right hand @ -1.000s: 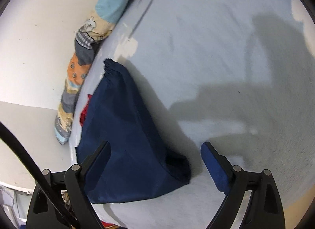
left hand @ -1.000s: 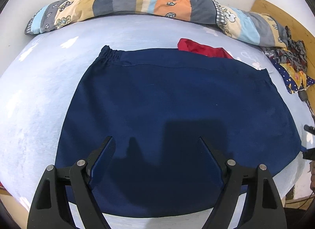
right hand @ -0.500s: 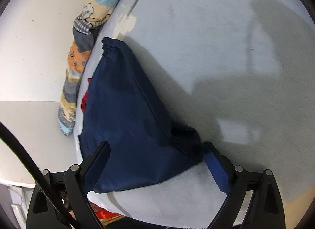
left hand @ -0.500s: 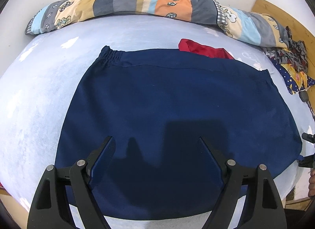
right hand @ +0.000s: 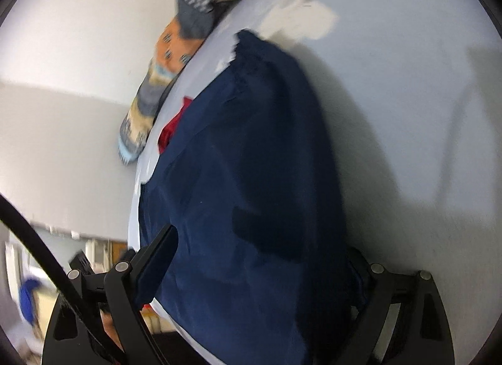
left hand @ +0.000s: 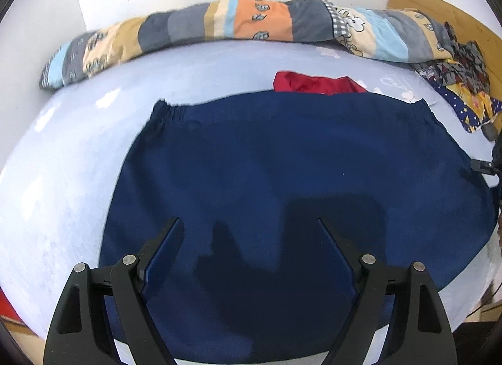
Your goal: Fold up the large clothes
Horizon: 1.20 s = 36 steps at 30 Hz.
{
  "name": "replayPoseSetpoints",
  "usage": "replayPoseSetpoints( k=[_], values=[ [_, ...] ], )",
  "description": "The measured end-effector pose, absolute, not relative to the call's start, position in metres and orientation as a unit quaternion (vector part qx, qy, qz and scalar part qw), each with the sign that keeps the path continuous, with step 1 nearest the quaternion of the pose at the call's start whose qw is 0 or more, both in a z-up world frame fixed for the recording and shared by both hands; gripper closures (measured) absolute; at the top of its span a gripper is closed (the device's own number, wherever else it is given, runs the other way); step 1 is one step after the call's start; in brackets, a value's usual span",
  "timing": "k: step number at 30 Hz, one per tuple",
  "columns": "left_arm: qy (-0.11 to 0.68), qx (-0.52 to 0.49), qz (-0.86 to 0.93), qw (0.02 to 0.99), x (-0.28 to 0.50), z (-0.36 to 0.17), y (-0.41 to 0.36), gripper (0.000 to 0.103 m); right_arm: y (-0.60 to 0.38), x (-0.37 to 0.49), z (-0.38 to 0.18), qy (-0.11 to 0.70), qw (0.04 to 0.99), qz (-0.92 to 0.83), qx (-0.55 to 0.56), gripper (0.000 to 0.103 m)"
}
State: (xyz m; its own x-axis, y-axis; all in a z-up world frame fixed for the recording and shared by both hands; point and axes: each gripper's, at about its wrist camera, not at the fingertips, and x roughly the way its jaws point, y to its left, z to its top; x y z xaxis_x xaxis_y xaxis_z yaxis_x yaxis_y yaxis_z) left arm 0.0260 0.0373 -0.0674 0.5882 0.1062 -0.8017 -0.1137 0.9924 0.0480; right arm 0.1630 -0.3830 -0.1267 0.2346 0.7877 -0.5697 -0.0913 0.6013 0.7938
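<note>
A large navy blue garment with an elastic waistband lies spread flat on a pale blue bed. My left gripper is open and empty, hovering over the garment's near hem. My right gripper is open, with its jaws on either side of the garment's side edge; the cloth fills the gap and hides the right finger. The right gripper's tip also shows at the garment's right edge in the left wrist view.
A rolled patchwork quilt lies along the wall at the back of the bed. A red cloth peeks out behind the navy garment. A patterned heap of clothes lies at the back right by a wooden board.
My right gripper has pushed forward onto the garment's side edge, so the cloth now lies between its jaws. My left gripper has dipped slightly and stays open over the hem.
</note>
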Motion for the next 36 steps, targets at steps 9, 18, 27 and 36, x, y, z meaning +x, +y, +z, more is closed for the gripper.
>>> replayPoseSetpoints(
  k=[9, 18, 27, 36],
  values=[
    [0.397, 0.052, 0.061, 0.914, 0.023, -0.051, 0.016, 0.019, -0.357, 0.167, -0.122, 0.546, 0.738, 0.322, 0.23, 0.018],
    [0.382, 0.074, 0.064, 0.919, 0.019, -0.045, 0.014, 0.019, -0.345, 0.156, -0.115, 0.53, 0.775, 0.295, 0.177, 0.018],
    [0.378, 0.075, 0.068, 0.92, 0.019, -0.044, 0.015, 0.019, -0.367, 0.161, -0.099, 0.545, 0.774, 0.243, 0.211, 0.076],
    [0.39, 0.08, 0.073, 0.915, 0.02, -0.051, 0.017, 0.019, -0.365, 0.148, -0.059, 0.499, 0.774, 0.263, 0.288, 0.084]
  ],
)
